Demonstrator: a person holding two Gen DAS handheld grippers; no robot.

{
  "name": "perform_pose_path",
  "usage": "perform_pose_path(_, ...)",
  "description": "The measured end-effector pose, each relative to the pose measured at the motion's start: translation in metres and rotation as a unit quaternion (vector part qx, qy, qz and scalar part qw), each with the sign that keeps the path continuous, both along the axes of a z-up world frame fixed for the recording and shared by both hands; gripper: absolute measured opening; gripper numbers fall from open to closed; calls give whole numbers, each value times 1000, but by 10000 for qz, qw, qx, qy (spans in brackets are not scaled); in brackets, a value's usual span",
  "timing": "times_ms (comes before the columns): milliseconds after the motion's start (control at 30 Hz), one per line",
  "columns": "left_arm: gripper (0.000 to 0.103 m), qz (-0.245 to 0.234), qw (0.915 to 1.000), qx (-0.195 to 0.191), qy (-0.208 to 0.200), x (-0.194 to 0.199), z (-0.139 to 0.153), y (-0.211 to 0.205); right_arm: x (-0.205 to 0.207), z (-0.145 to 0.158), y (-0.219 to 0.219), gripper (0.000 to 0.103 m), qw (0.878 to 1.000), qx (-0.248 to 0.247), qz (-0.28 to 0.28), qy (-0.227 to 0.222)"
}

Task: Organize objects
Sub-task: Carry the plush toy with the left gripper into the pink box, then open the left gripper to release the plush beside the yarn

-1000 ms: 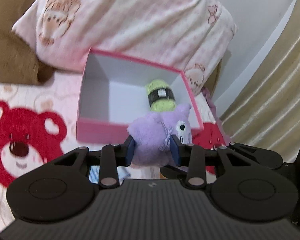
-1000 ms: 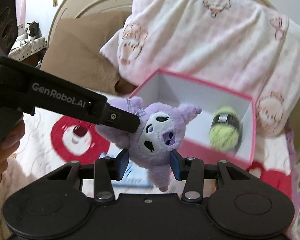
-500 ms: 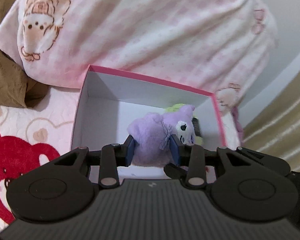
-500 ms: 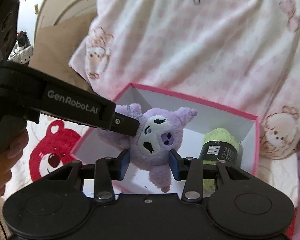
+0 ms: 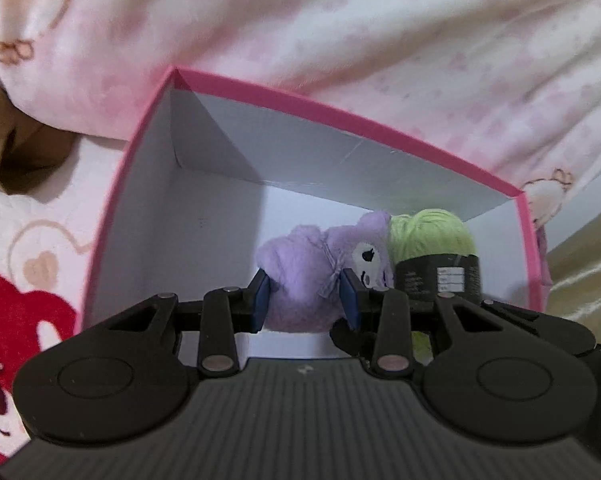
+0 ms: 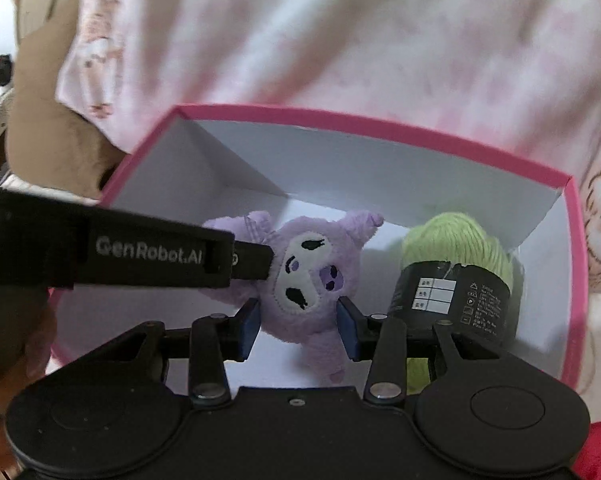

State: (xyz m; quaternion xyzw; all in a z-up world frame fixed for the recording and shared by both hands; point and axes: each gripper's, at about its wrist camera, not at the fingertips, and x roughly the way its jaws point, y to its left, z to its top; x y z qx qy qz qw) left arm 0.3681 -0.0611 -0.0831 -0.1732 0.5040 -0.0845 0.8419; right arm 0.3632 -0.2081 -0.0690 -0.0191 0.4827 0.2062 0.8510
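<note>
the step in hand is placing: the purple plush toy [image 5: 300, 280] is held inside the pink box [image 5: 340, 114], low between its white walls, with its head touching the green yarn ball [image 5: 432, 240] that already lies in the right part of the box. the left gripper [image 5: 306, 300] is clenched on the toy's body, both blue pads pressed into the fur. in the right wrist view the right gripper [image 6: 298, 322] brackets the toy's lower half, and its pads look to be touching the fur, so it seems to grasp the toy as well, though how firmly cannot be told. whether the toy rests on the box floor or hangs just above it is not clear.

the box sits on a bedspread [image 5: 28, 248] printed with a red bear, against a pink-and-white pillow [image 5: 340, 20].

the next move likely calls for lowering the toy until it settles beside the yarn, then opening both grippers and lifting them straight up, clear of the box rim, so the soft fur does not catch on a pad and drag the toy out.
</note>
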Motion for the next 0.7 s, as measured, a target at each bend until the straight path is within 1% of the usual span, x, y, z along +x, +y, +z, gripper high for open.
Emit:
perform_pose_path(67,36,-13,9999,-46,100,7,-8,-2,9,-7,-2,44,9998,-31,-98,162)
perform_pose_path(167,36,-23,9998,-66,194,14,-16,-6,14,-15,-5,43,9995,-77,-195,243)
perform_pose_path(300,38,-19,9998,-86,178,15,-17,-9,16,-19,-7,42,9992,-190,-296,203)
perform_pose_path(367,39,65,9996,-211,147,13,-17,-7,16,-20,-7,43,9987,-290,-395,163)
perform_pose_path(433,39,258,9990,-362,79,13,-19,-5,16,-20,-9,43,9984,-254,-463,188)
perform_pose_path(500,35,299,9987,-390,140,17,-26,-8,16,-21,-11,42,9979,-263,-573,162)
perform_pose_path(567,33,341,9987,-339,162,18,-31,-13,14,-21,-13,42,9974,-278,-653,126)
perform_pose_path(633,30,386,9987,-306,157,19,-33,-16,11,-19,-16,41,9977,-258,-617,79)
perform_pose_path(700,29,440,9981,-358,261,19,-36,-17,7,-17,-20,41,9978,-299,-589,42)
